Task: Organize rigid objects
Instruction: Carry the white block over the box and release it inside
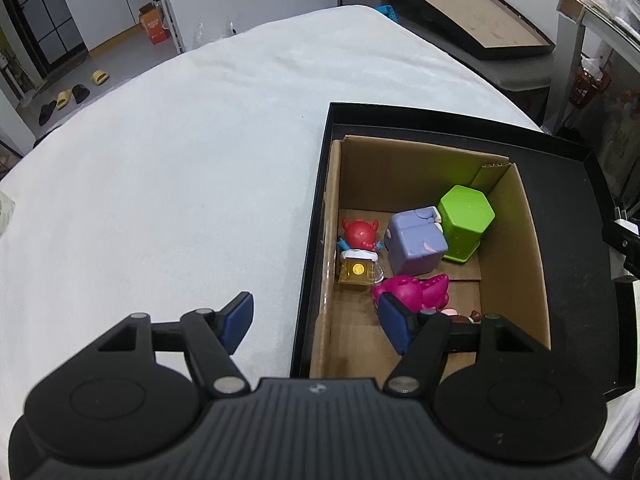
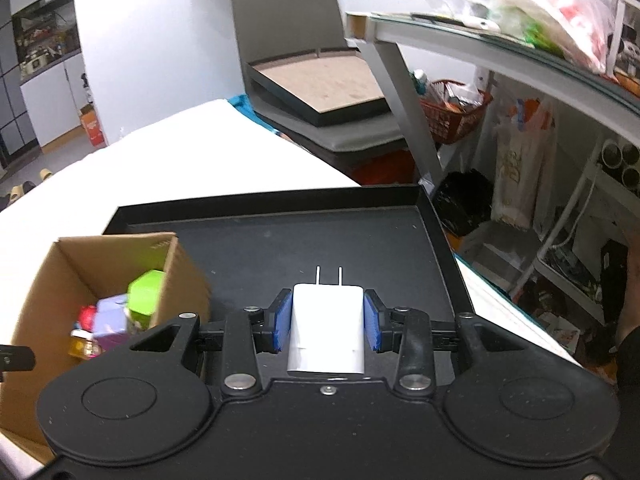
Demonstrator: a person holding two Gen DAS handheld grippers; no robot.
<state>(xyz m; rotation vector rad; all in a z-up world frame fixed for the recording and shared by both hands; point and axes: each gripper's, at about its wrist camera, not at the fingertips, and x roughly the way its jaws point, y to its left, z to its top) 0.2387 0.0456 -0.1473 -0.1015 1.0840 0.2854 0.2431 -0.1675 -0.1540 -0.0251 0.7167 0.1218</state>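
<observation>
Table (image 1: 180, 152): covered by a white cloth, spreading wide and bare toward the far rounded edge.

Black tray (image 1: 568, 216): lying directly on the cloth at the near right corner of the table, shallow-walled, its dark floor showing bare on the right side.

Cardboard box (image 1: 520, 240): standing open-topped inside the black tray, against its left wall, and so not touching the cloth itself; small toys are sitting in it.

Remaining cloth to the left of the tray: carrying nothing visible in either wrist view.
</observation>
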